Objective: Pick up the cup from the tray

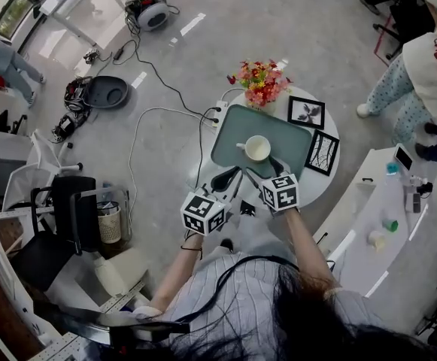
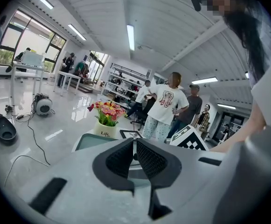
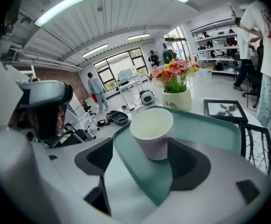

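Observation:
A white paper cup [image 1: 258, 149] stands upright on a pale green tray [image 1: 229, 134] on a small round white table [image 1: 314, 189]. My right gripper [image 1: 264, 169] reaches over the tray's near edge and is open. In the right gripper view the cup [image 3: 152, 129] rises in the gap of the right gripper [image 3: 149, 166], and the dark pads [image 3: 97, 158] stand apart from it. The tray [image 3: 210, 125] spreads beyond. My left gripper [image 1: 226, 178] hovers by the tray's near left corner, shut with nothing in it; the left gripper view shows the left gripper [image 2: 135, 149] with its pads together.
A pot of red and yellow flowers [image 1: 262, 85] stands behind the tray, and two black picture frames [image 1: 306, 112] [image 1: 323, 153] lie to its right. Cables and a power strip [image 1: 218, 112] trail left of the table. People [image 1: 429, 74] stand at the far right, beside a white counter [image 1: 383, 216].

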Demonstrator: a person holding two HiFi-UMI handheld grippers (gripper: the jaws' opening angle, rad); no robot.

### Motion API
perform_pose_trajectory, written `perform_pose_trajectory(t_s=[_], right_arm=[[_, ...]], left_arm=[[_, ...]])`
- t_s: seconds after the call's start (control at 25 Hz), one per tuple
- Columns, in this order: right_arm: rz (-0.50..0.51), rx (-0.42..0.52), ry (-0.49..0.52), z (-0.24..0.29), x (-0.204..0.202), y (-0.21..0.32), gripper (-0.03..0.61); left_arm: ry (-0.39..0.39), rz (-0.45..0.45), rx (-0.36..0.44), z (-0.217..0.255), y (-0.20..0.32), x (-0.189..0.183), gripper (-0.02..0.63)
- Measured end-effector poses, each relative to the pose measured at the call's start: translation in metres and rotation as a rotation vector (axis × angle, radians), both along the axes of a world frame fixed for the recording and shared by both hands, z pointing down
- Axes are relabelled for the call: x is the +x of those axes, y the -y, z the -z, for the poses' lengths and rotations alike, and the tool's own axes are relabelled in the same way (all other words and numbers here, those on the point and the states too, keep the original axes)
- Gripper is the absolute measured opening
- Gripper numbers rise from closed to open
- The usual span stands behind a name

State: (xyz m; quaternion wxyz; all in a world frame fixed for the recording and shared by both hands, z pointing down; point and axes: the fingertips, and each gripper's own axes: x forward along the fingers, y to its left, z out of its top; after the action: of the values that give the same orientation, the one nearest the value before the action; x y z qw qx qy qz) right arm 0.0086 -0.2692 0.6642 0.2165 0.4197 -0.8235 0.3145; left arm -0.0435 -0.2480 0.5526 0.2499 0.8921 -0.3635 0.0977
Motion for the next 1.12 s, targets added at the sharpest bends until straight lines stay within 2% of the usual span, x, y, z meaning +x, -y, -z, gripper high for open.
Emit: perform_pose_trajectory(t_s=[0.12,0.4,0.64,0.84,1.12], right_arm=[[-0.007,-0.006,-0.057,-0.016,0.004,0.011,0.365],[0.014,0.004,-0.116,-0.032,0.005,0.03,0.382],[0.023,0.034,-0.121,-0.033,0.0,0.042,0.391],[0.046,0.093,-0.152,-0.033,-0.007,0.049,0.407],[0.044,0.111,-0.156,-0.041,-0.012,0.057,0.41]], left_arm=[[0.003,0.009,-0.002,-0.002,0.01,-0.001,0.014],[0.021,0.011,-0.018,-0.009,0.02,0.001,0.014],[0.033,0.015,-0.04,-0.017,0.022,-0.002,0.014],[0.045,0.018,-0.058,-0.02,0.022,-0.008,0.014],[0.065,0.016,-0.075,-0.025,0.018,-0.011,0.014]])
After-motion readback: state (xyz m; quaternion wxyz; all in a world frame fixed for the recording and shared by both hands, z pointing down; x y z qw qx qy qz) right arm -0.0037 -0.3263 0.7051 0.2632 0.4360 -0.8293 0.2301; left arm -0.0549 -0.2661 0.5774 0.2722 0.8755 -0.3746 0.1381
